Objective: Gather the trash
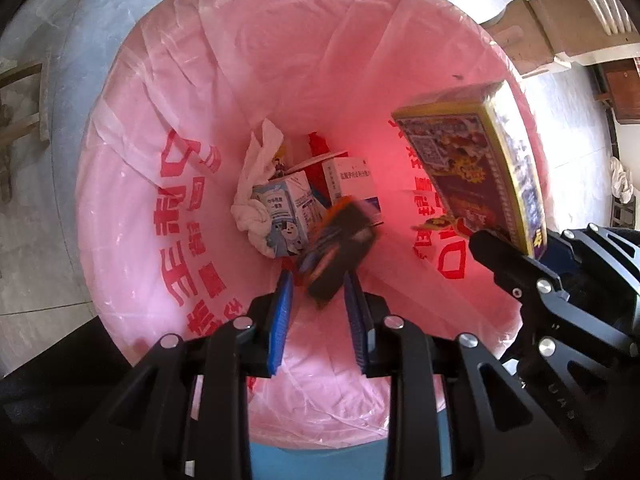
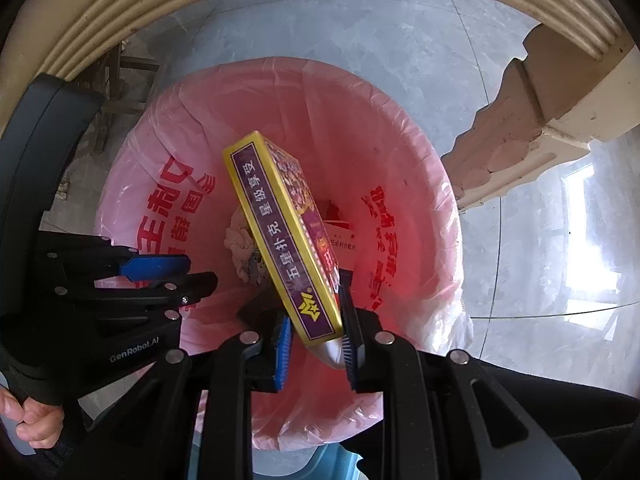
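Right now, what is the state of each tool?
Left tool: open, nothing held; blurred dark box past its tips.
Right tool: closed on the playing-card box.

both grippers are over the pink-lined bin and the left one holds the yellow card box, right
No: the right gripper holds the yellow card box between its fingers, not the left gripper, as the right wrist view shows. Both are over the pink-lined bin.
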